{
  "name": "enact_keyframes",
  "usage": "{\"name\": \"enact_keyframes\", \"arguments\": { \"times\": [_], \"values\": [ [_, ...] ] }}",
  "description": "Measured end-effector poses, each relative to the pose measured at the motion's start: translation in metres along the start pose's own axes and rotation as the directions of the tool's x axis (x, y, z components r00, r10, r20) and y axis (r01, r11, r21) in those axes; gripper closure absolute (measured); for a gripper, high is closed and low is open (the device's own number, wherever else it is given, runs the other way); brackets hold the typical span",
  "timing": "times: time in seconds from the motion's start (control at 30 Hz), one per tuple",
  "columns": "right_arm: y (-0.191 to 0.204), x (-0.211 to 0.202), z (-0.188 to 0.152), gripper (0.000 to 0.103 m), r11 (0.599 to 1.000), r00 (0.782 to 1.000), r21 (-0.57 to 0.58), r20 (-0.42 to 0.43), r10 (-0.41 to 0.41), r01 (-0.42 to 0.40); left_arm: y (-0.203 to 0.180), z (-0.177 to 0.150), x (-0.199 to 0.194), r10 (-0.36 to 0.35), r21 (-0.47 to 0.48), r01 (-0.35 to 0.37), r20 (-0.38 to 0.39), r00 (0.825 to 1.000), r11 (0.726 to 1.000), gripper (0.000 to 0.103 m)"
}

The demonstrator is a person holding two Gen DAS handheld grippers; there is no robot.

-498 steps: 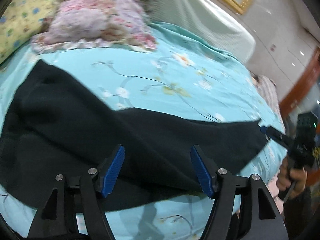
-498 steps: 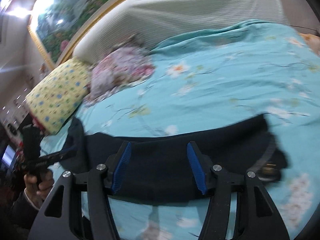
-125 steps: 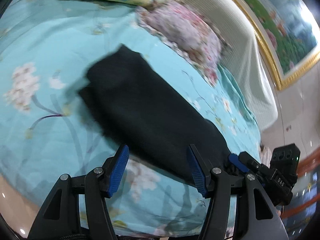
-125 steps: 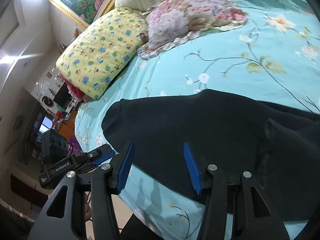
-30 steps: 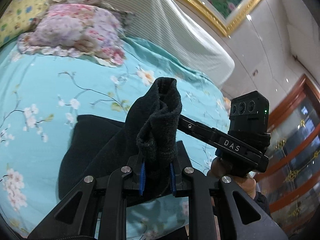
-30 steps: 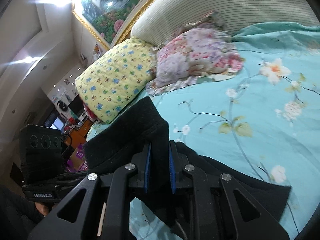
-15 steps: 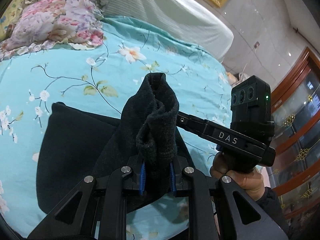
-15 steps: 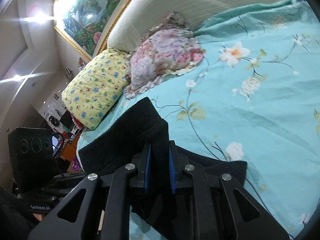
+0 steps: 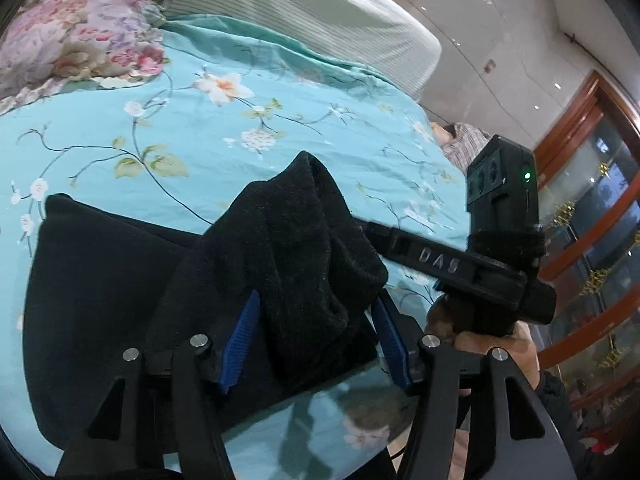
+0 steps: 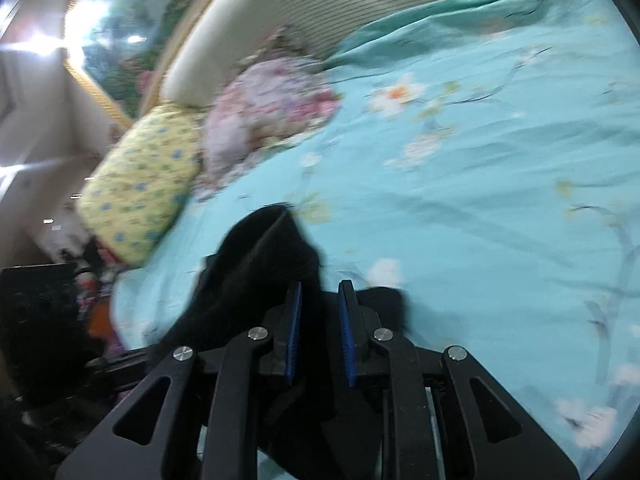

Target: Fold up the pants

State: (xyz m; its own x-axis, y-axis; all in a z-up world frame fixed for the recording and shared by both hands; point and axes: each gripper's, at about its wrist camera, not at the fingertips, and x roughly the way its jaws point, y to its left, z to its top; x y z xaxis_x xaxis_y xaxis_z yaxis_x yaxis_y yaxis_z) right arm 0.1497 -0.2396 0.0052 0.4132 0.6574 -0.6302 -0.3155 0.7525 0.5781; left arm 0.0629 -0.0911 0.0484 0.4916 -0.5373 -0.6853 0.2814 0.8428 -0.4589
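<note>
The black pants (image 9: 120,280) lie folded on the turquoise flowered bedspread (image 9: 200,132). A bunched end of them (image 9: 304,248) stands up between the blue pads of my left gripper (image 9: 316,340), whose jaws are now spread apart around it. My right gripper (image 10: 320,320) shows in the blurred right wrist view with its jaws slightly parted; the black cloth (image 10: 256,264) sits at their left and in front. The right gripper body also shows in the left wrist view (image 9: 460,260), beside the bunched cloth.
A floral pillow (image 9: 68,40) and a yellow patterned pillow (image 10: 140,188) lie at the head of the bed by the striped headboard (image 9: 320,12). Wooden glass-fronted cabinets (image 9: 592,208) stand to the right. The bed edge runs just below the pants.
Both grippers were shut on the raised pants end half a second ago. Now the left jaws have opened wide and the right jaws have parted a little. The right wrist view has swung and is blurred.
</note>
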Motion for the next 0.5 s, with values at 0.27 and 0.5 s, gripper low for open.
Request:
{"name": "enact_keyframes", "arguments": {
  "times": [0.27, 0.5],
  "values": [
    [-0.017, -0.047, -0.006, 0.037, 0.990, 0.991, 0.123, 0.110, -0.080, 0.066, 0.002, -0.003, -0.008, -0.073, -0.016, 0.073, -0.014, 0.997, 0.997, 0.037],
    [-0.008, -0.058, -0.020, 0.028, 0.984, 0.988, 0.163, 0.121, -0.092, 0.072, 0.006, -0.005, -0.029, -0.060, -0.026, 0.060, 0.022, 0.998, 0.998, 0.028]
  ]
}}
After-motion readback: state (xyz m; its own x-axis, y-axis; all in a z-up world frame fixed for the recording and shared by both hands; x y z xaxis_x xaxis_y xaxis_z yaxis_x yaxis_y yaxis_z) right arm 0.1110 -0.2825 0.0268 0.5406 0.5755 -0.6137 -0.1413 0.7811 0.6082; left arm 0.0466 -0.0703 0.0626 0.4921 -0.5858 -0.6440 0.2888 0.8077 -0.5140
